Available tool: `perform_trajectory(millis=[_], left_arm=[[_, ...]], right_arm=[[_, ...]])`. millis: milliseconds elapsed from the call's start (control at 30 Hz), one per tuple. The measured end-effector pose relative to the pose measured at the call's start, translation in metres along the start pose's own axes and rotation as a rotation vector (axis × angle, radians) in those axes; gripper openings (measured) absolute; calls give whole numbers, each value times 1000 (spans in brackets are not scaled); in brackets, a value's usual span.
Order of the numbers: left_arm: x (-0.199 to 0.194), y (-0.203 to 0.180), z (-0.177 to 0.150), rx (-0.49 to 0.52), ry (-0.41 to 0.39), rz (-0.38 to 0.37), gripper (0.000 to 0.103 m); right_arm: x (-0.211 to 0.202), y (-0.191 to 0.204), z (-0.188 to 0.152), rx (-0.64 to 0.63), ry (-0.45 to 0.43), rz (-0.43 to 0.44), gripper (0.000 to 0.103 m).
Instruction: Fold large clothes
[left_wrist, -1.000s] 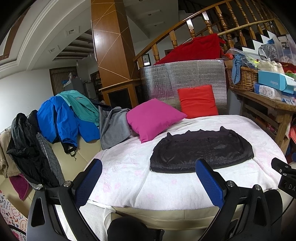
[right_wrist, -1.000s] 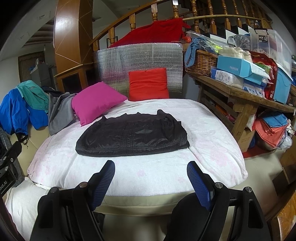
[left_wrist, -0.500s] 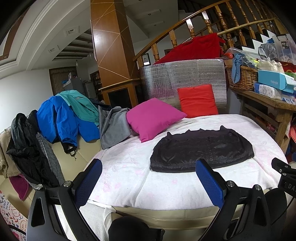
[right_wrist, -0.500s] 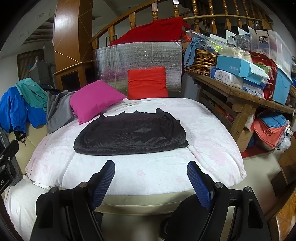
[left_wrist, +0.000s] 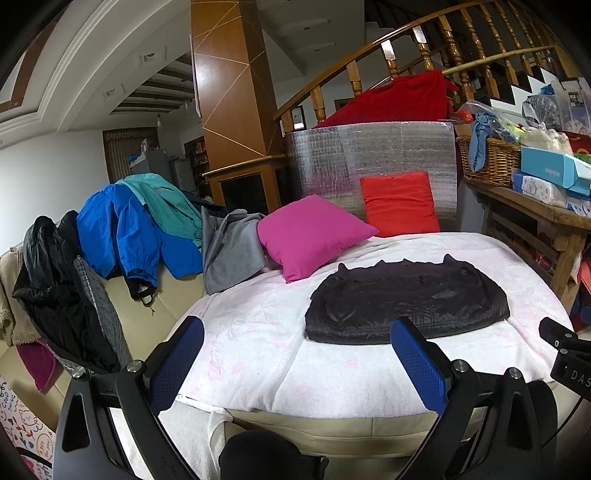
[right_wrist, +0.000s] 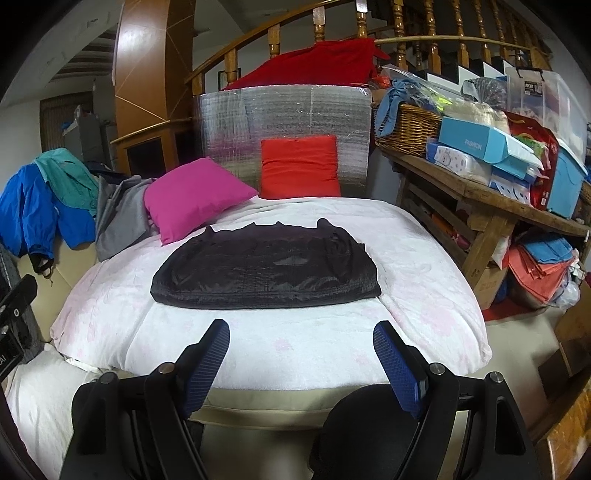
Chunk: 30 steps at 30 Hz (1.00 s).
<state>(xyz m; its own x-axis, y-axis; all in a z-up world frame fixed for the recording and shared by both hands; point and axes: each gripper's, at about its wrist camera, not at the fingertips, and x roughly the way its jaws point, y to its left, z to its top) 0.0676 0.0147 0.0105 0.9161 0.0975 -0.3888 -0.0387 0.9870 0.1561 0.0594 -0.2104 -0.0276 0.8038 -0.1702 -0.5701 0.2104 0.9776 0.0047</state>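
Observation:
A black quilted jacket (left_wrist: 406, 299) lies folded flat on the white blanket (left_wrist: 258, 332) of the sofa bed; it also shows in the right wrist view (right_wrist: 266, 269). My left gripper (left_wrist: 295, 325) is open and empty, held back from the bed's front edge, left of the jacket. My right gripper (right_wrist: 301, 326) is open and empty, just short of the jacket's near edge. The other gripper's body shows at the frame edges.
A pile of jackets, blue (left_wrist: 118, 229), teal (left_wrist: 162, 206), grey (left_wrist: 229, 247) and black (left_wrist: 55, 288), hangs on the sofa back at left. A pink pillow (left_wrist: 310, 232) and red pillow (left_wrist: 399, 199) lie behind the jacket. A cluttered wooden table (right_wrist: 480, 188) stands at right.
The right gripper has drifted slightly forward and right toward the bed. The left gripper and the jacket have not visibly moved.

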Motion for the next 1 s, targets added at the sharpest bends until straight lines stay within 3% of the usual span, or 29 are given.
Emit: perform_trajectory(millis=[367, 767, 833, 1000], left_arm=[[14, 17, 1, -33, 30, 21, 101], [49, 1, 10, -6, 92, 31, 101], [56, -2, 13, -12, 101, -6, 101], [87, 2, 28, -96, 108, -184, 101]], right_arm=[[11, 26, 8, -64, 9, 24, 83], [53, 26, 24, -55, 59, 55, 83], [63, 25, 28, -51, 66, 59, 83], [96, 8, 40, -28, 90, 58, 83]])
